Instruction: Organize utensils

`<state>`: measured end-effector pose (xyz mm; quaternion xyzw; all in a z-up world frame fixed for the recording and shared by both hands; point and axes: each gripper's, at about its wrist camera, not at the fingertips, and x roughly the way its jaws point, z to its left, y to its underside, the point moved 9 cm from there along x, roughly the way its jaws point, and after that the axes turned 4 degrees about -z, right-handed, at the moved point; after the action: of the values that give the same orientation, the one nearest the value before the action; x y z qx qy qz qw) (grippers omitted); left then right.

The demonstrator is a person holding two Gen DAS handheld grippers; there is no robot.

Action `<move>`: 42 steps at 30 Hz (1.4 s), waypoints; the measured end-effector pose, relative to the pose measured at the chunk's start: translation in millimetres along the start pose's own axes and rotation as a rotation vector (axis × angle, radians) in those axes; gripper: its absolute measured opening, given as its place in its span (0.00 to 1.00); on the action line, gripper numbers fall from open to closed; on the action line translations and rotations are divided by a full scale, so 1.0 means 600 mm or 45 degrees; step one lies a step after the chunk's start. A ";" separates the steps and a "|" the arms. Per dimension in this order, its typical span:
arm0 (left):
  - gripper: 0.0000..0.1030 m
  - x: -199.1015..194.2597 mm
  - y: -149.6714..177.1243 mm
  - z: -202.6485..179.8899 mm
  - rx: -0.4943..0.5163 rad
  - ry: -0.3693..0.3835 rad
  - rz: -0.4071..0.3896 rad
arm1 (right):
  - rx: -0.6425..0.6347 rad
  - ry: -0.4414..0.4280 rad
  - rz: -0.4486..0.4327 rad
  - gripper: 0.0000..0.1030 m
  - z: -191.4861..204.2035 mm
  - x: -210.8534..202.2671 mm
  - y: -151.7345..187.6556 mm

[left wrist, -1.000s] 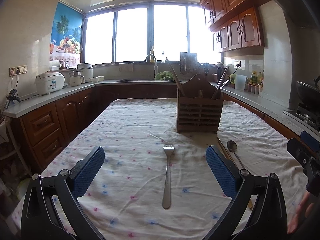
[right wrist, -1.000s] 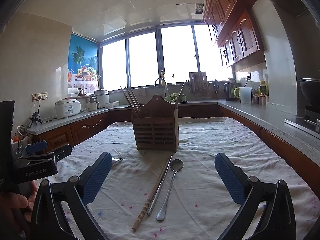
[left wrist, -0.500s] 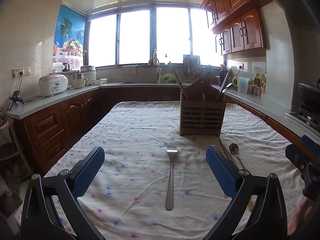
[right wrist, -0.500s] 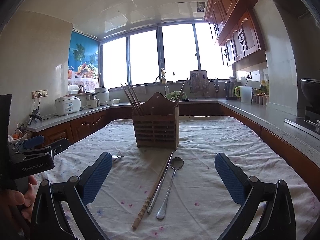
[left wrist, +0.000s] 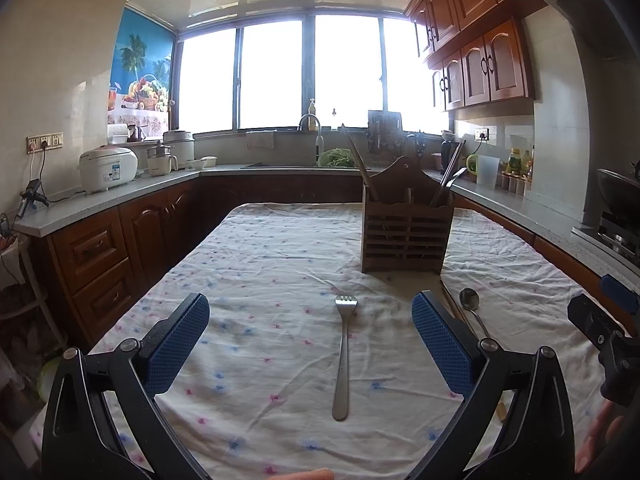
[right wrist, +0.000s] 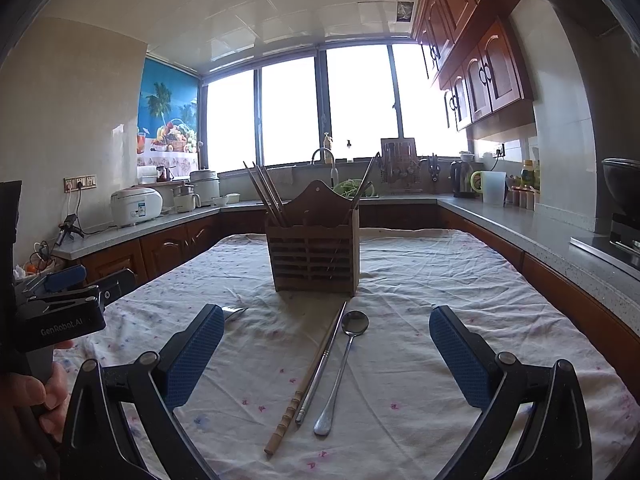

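Observation:
A wooden utensil holder (left wrist: pixel 406 230) stands upright on the table and has chopsticks in it; it also shows in the right wrist view (right wrist: pixel 314 254). A metal fork (left wrist: pixel 343 354) lies flat between the open fingers of my left gripper (left wrist: pixel 310 340), which is empty above the cloth. A metal spoon (right wrist: pixel 342 372), a metal chopstick (right wrist: pixel 320 368) and a bamboo chopstick (right wrist: pixel 296 404) lie side by side between the open fingers of my right gripper (right wrist: pixel 326 354), also empty. The fork's tines (right wrist: pixel 234 312) peek out by the right gripper's left finger.
The table has a white cloth with small flowers (left wrist: pixel 260 264). Kitchen counters with wooden cabinets run round the room: a rice cooker (left wrist: pixel 107 168) on the left, a sink under the window, a stove (left wrist: pixel 616 232) on the right. The other hand-held gripper shows at each view's edge (right wrist: pixel 60 312).
Both views have tilted up and drawn back slightly, so the holder and utensils sit a little lower in frame. Both grippers stay open. Nothing on the table has moved.

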<state>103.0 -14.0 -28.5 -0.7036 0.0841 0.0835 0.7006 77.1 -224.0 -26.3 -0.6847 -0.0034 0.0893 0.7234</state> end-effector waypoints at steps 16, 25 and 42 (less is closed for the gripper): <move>1.00 0.000 0.004 -0.001 0.006 0.000 0.006 | -0.007 -0.002 0.009 1.00 0.003 0.002 0.006; 1.00 -0.001 0.002 -0.002 0.008 0.000 0.006 | -0.008 -0.002 0.009 1.00 0.003 0.002 0.006; 1.00 -0.006 -0.002 -0.002 0.015 -0.003 -0.011 | -0.007 -0.002 0.009 1.00 0.003 0.002 0.005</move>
<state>99.6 -15.1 -26.2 -0.6997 0.0807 0.0810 0.7052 78.0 -221.7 -29.3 -0.6865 -0.0020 0.0924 0.7212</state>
